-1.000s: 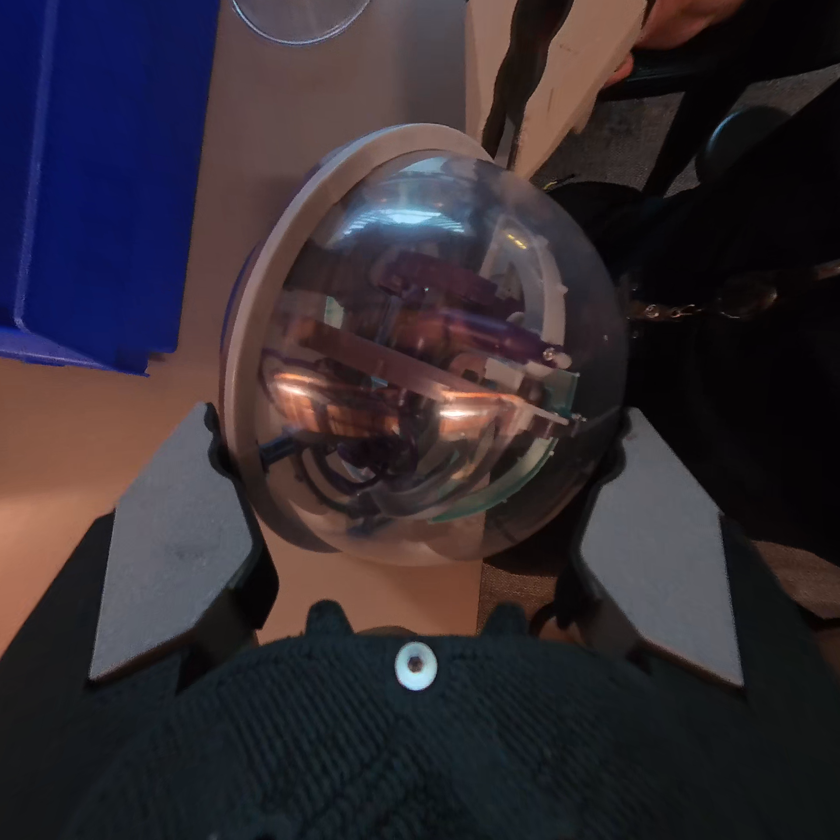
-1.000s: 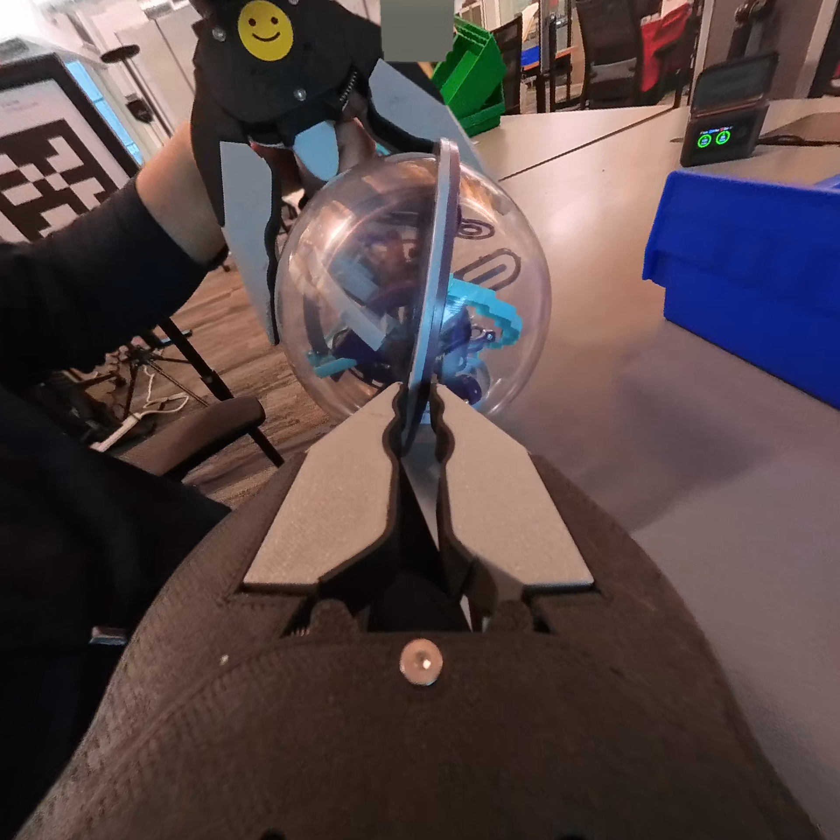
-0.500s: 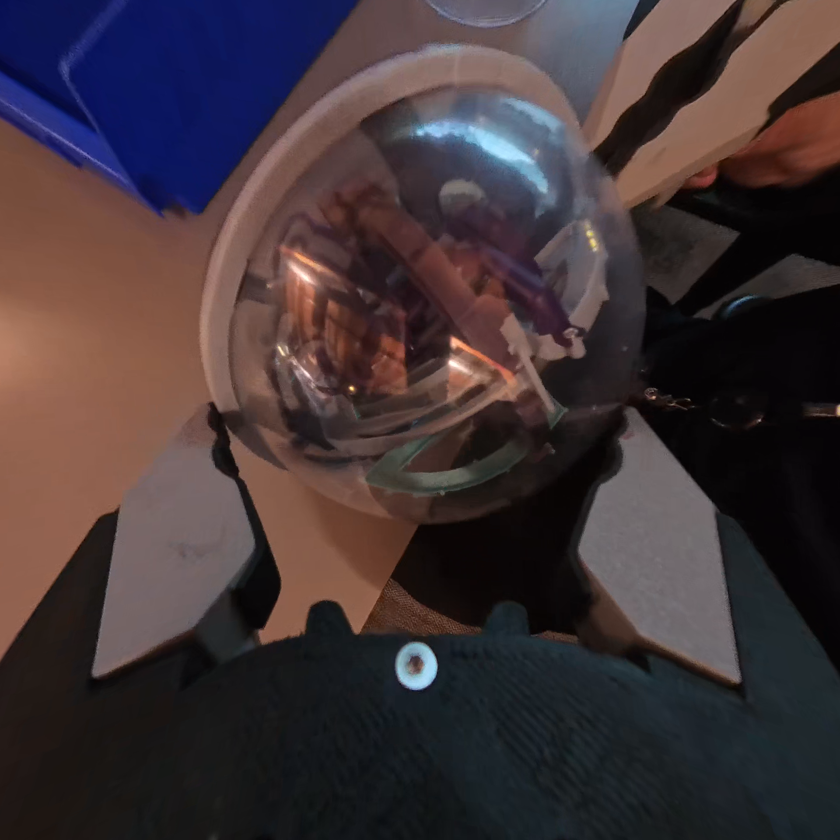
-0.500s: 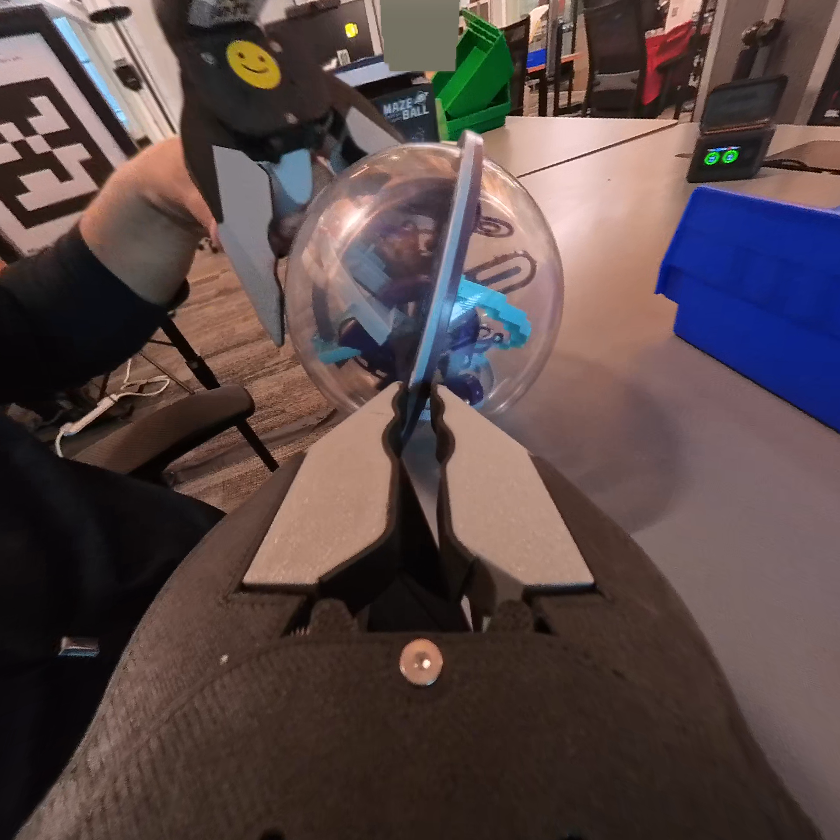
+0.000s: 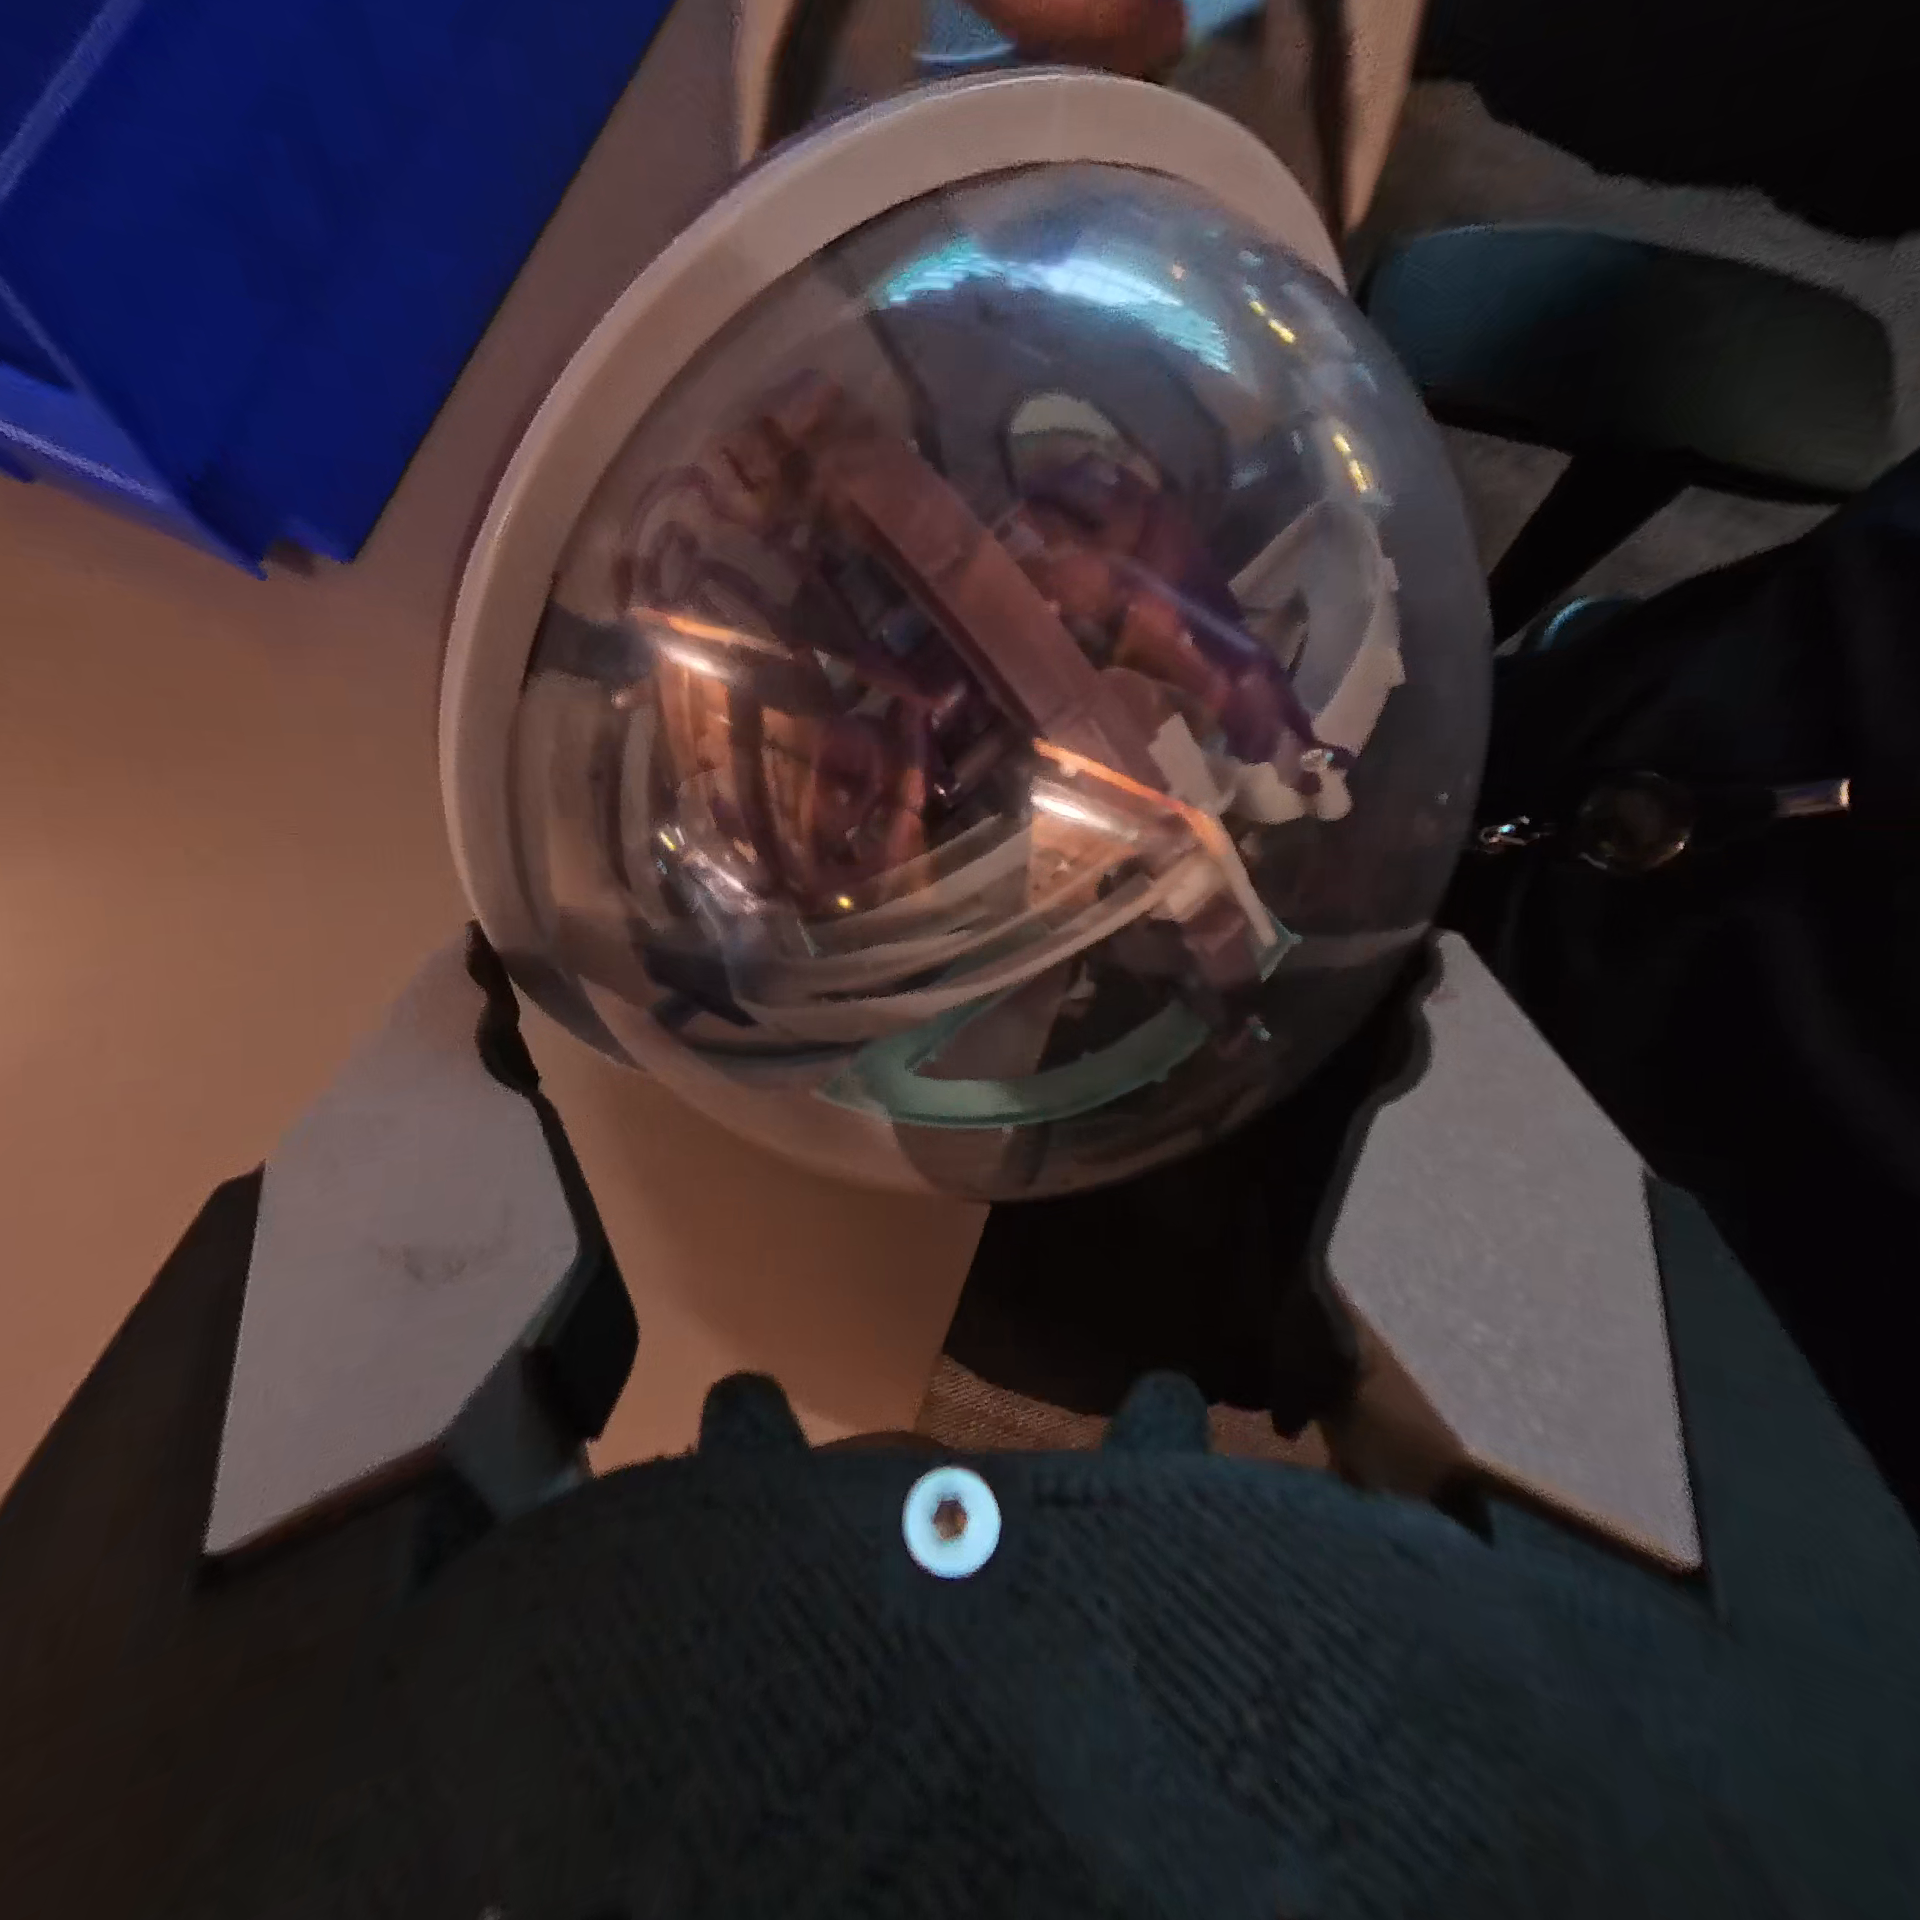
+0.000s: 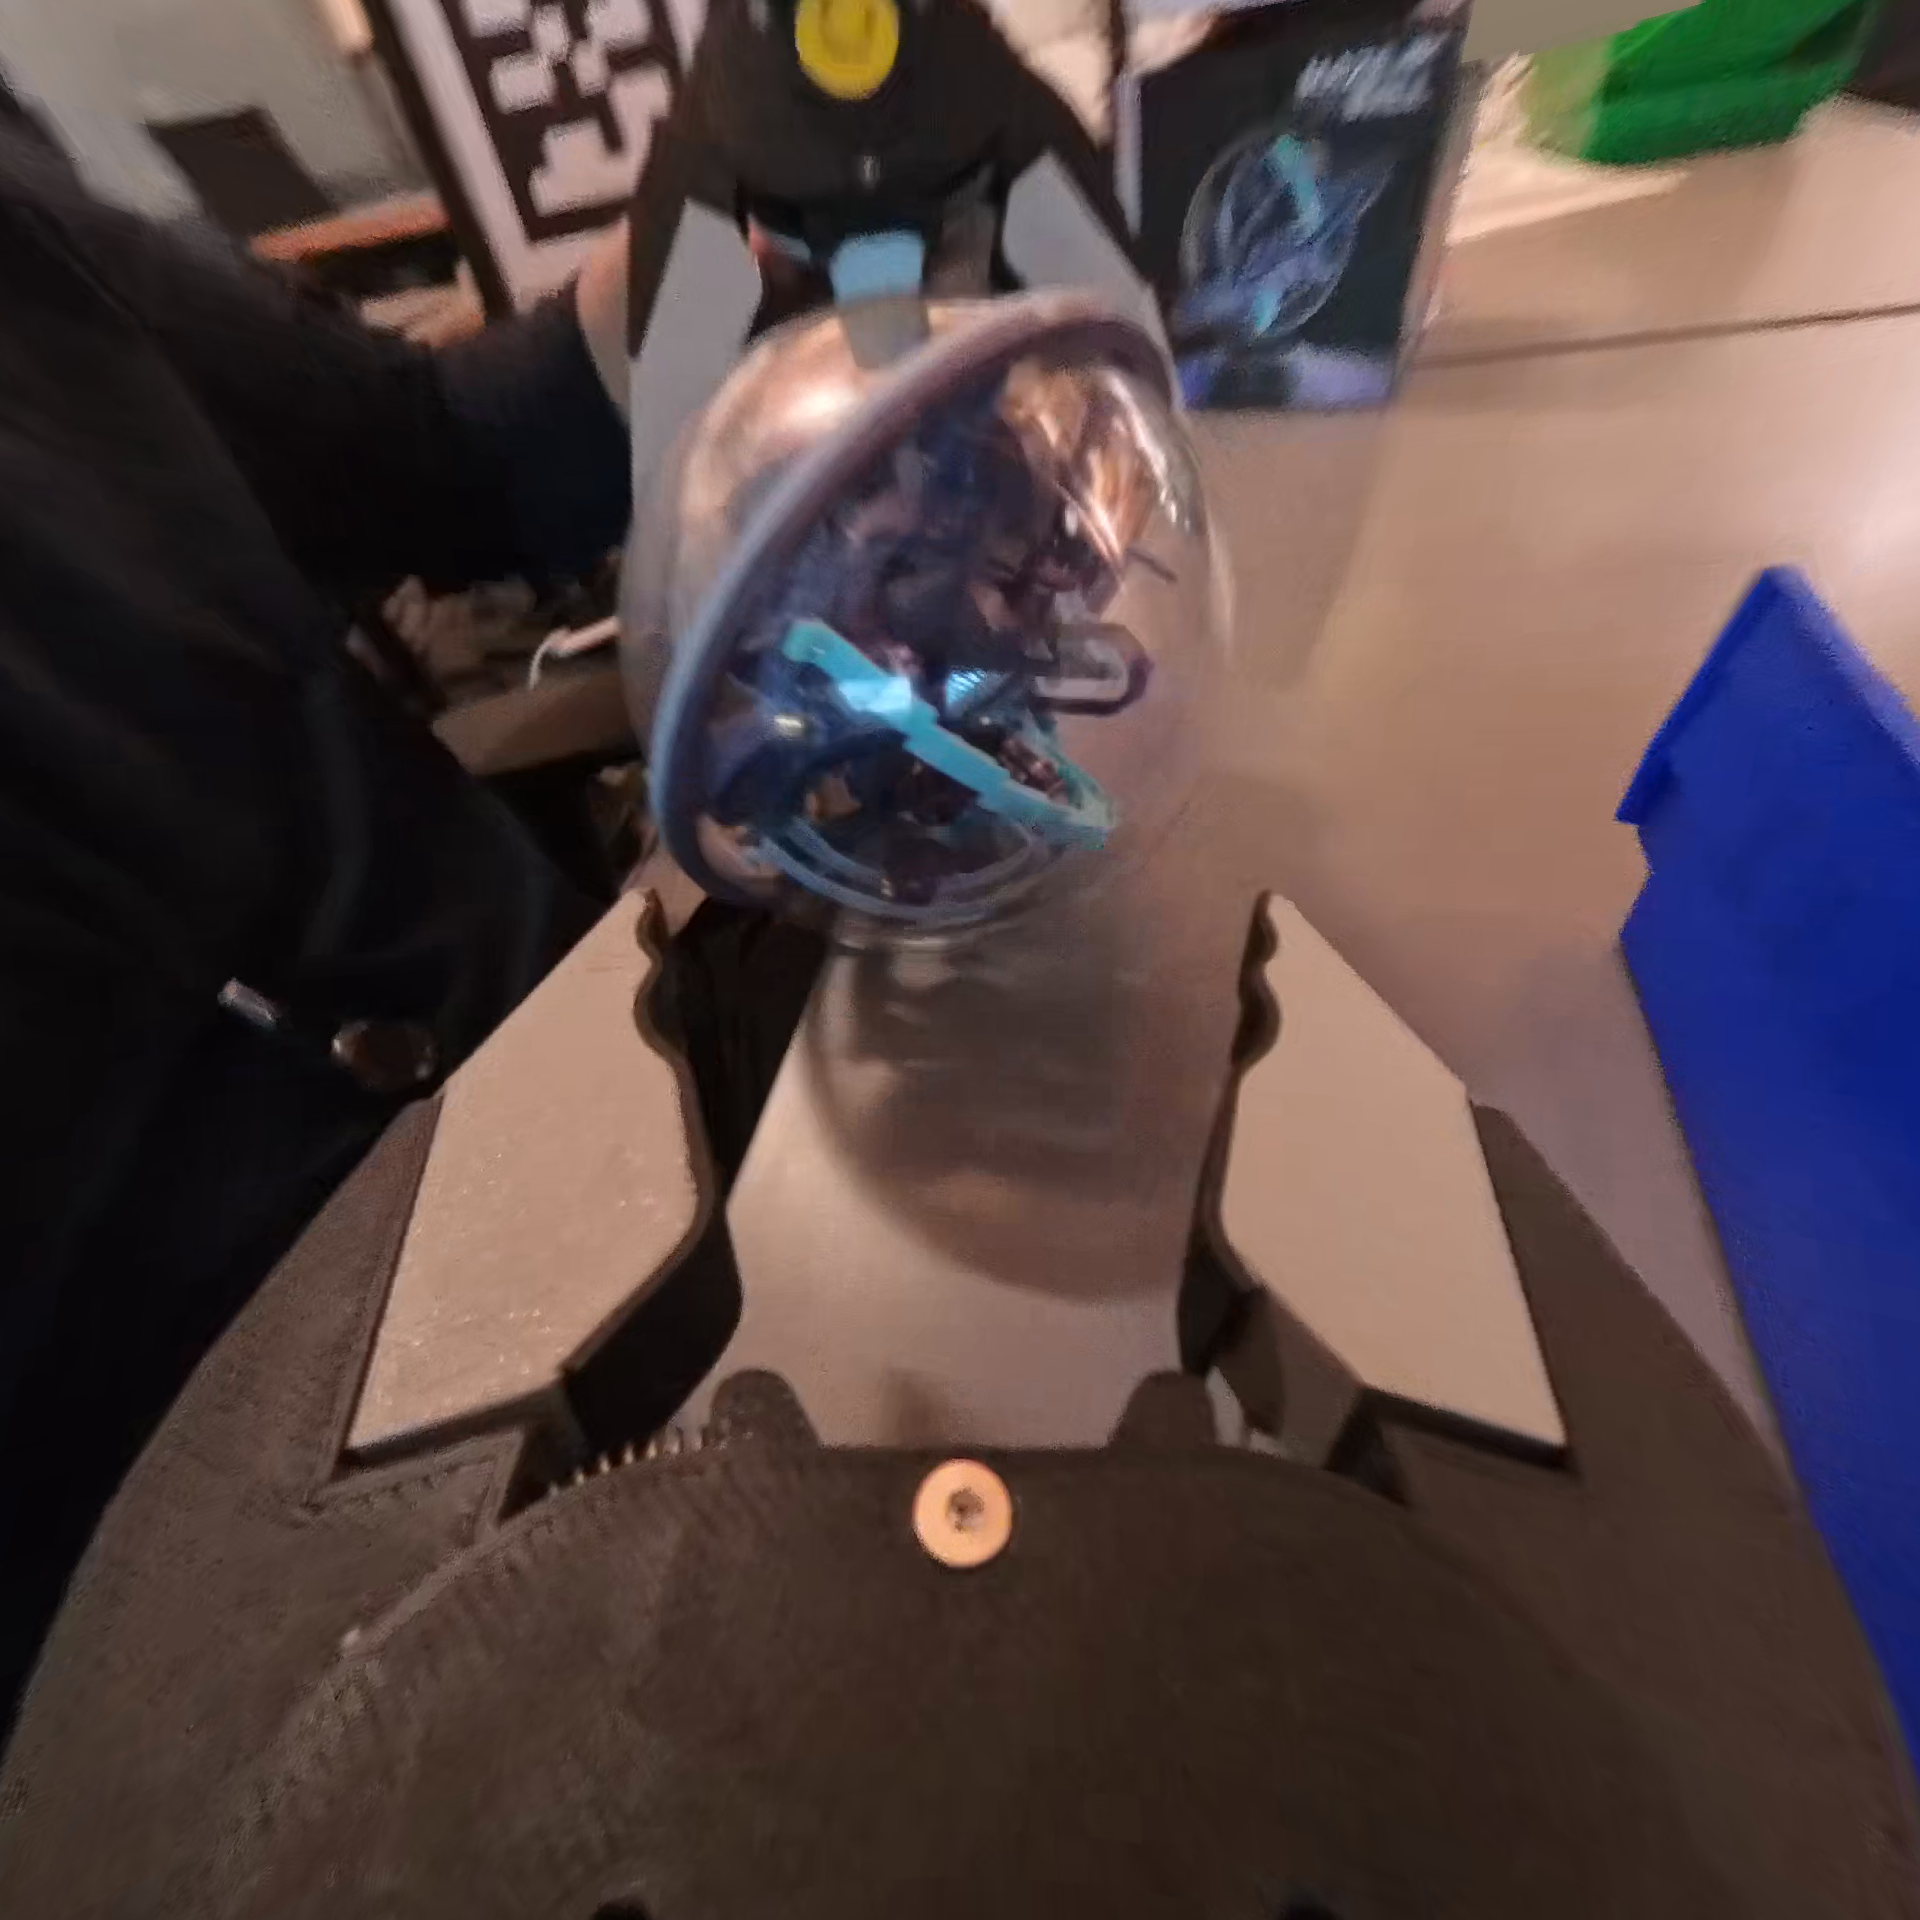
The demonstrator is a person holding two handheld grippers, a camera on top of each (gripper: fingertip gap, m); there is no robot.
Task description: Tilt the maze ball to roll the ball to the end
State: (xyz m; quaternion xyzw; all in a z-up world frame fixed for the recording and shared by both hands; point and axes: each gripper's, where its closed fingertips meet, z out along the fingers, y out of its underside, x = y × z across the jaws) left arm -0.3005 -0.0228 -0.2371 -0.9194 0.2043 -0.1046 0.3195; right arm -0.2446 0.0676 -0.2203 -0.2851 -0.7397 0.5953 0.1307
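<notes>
The maze ball [image 5: 966, 665] is a clear sphere with a pale rim and coloured tracks inside. It is held in the air over the table edge. My left gripper [image 5: 956, 956] is shut on it, with its fingertips [image 5: 488, 966] spread wide and pressed against opposite sides. A small shiny ball [image 5: 1322, 762] sits on a track near the sphere's right side. In the right wrist view the maze ball [image 6: 914, 644] is blurred and its rim is tilted, with the left gripper [image 6: 883, 312] gripping it from the far side. My right gripper [image 6: 953, 914] is open just below it, holding nothing.
A blue bin [image 6: 1787, 1039] stands on the beige table [image 6: 1507, 623] at the right; it also shows in the left wrist view [image 5: 208, 260]. The maze ball's box [image 6: 1288, 208] and a green bin [image 6: 1714, 73] stand at the back. A person's dark sleeve [image 6: 260, 520] fills the left.
My right gripper let go of the ball's rim and opened wide. The left gripper kept its hold and turned the ball, so the rim now lies tilted.
</notes>
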